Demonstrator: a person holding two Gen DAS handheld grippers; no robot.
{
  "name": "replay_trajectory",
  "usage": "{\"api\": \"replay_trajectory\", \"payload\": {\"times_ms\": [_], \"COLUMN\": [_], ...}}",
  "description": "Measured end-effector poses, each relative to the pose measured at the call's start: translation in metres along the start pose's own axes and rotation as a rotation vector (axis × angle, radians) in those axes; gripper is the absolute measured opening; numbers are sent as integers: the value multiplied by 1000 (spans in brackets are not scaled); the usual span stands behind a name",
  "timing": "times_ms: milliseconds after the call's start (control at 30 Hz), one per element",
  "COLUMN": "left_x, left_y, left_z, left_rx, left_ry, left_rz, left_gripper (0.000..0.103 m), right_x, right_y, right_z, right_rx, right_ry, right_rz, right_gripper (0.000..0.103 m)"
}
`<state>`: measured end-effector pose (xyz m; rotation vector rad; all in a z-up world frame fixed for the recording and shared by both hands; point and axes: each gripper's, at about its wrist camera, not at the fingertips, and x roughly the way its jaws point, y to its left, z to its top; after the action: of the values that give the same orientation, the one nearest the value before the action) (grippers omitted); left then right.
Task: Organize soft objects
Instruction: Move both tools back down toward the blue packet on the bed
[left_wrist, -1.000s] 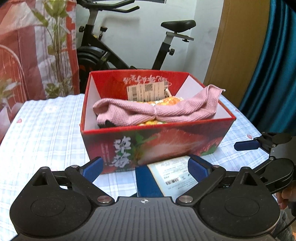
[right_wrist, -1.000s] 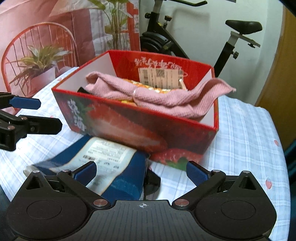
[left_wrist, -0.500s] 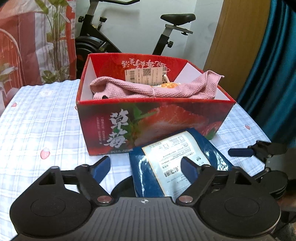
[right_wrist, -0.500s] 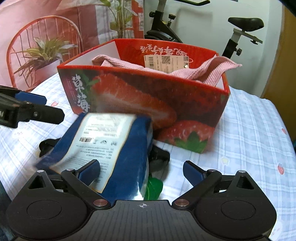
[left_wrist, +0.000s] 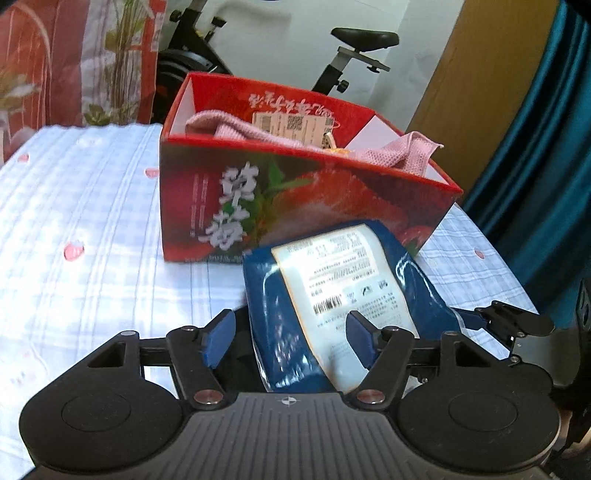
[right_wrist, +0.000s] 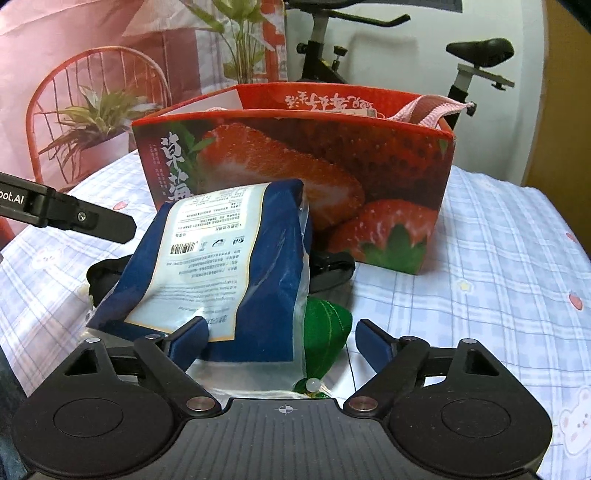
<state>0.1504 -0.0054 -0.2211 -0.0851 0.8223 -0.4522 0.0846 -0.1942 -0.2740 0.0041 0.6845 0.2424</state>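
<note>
While the strawberry box (left_wrist: 295, 206) is sitting toward the back of the checked tablecloth (left_wrist: 92, 221), both claws are working at the soft items lying in front of it. Starting at the left, the left gripper (left_wrist: 291, 332) is pointing down at the near end of the blue packet (left_wrist: 332, 295); its jaws are closing from a middling gap, with the packet's left portion lying between them and its right portion spreading beyond the right finger. Whether the pads are pressing on the film yet is hard to tell, so I am reading it as not yet gripped.

Moving rightward, the right gripper (right_wrist: 277, 339) is closing too, though standing wider. Its left finger is sitting in front of the packet's lower edge, and a green pouch (right_wrist: 325, 328) is lying in the gap beside the packet; nothing looks pinched so far. Something dark (right_wrist: 328, 269) is lying under and behind the packet, too hidden to name.

As for progress, the job is looking partly done: a pink cloth (left_wrist: 236, 129) is already lying inside the box, one corner draping over the right wall, alongside a tagged item (left_wrist: 291, 125) and something orange that is barely showing. Still waiting outside are the blue packet, the green pouch and the dark thing, all resting on the cloth just in front of the box. Securing and lifting the packet is probably the step in hand.
</note>
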Motion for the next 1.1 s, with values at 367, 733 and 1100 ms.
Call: {"api": "replay_trajectory", "payload": {"times_ms": [367, 733, 1100], "left_x": [27, 32, 33], "left_y": [2, 7, 9], "left_z": [-15, -14, 2], "left_rx": [-7, -20, -7], "left_ry": [41, 43, 19], "left_rz": [2, -19, -39], "left_gripper": [60, 60, 27], "right_x": [-19, -7, 1], "right_y": [3, 10, 22], "right_z": [8, 29, 36], "right_rx": [-61, -188, -238], "right_ry": [-47, -31, -3], "right_rz": [-9, 27, 63], "right_gripper": [81, 51, 24]}}
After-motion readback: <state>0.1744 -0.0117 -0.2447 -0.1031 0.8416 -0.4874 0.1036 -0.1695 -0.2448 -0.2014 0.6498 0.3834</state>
